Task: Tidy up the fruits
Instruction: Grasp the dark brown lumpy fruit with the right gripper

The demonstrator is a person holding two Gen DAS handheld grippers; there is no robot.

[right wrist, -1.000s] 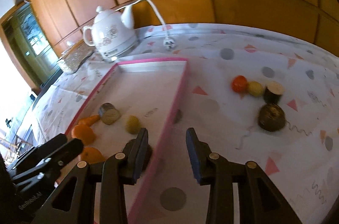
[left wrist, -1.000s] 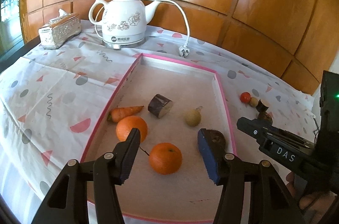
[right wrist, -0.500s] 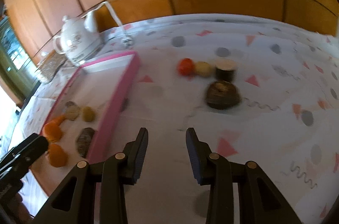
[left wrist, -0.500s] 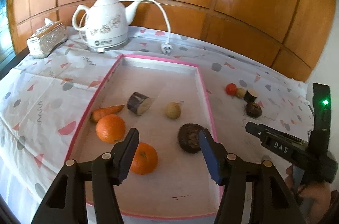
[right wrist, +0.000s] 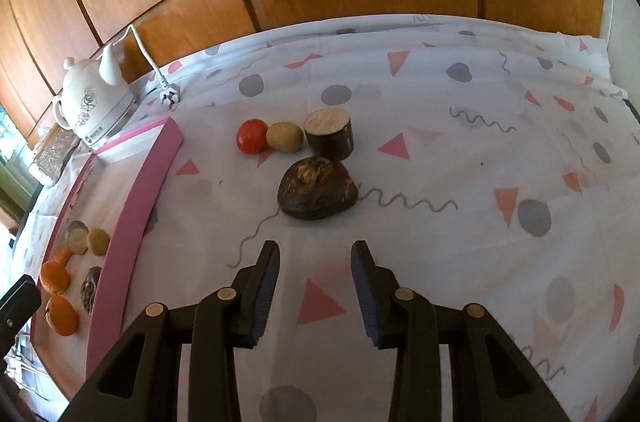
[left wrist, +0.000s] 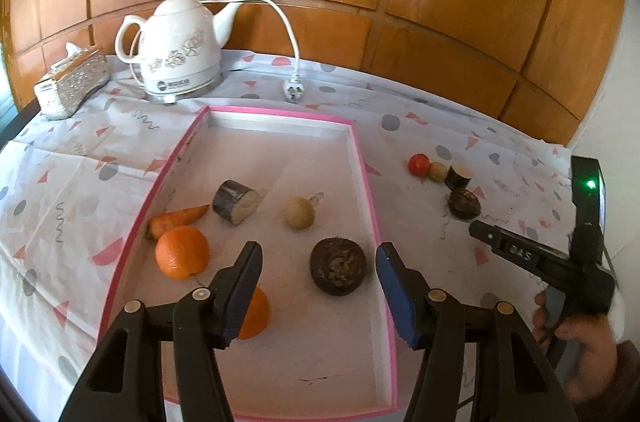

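- On top of the table sits a dotted cloth (right wrist: 440, 110), wood wall behind.
- Pink tray (left wrist: 362, 158) lies on the cloth w/ 2 oranges, a carrot (left wrist: 176, 220), a cut brown chunk, a small yellow fruit & a dark round fruit (left wrist: 338, 266).
- White kettle (left wrist: 180, 60) stands behind the tray, tissue box (left wrist: 72, 82) to its left.
- My left gripper (left wrist: 318, 288) hangs over the tray, wide open, holding nothing.
- My right gripper (right wrist: 314, 292) is wide open too, nothing in it, just short of a dark lumpy fruit (right wrist: 318, 188) on the cloth.
- Past that fruit: a red tomato (right wrist: 252, 136), a tan ball, a brown stump, all in a row & touching.
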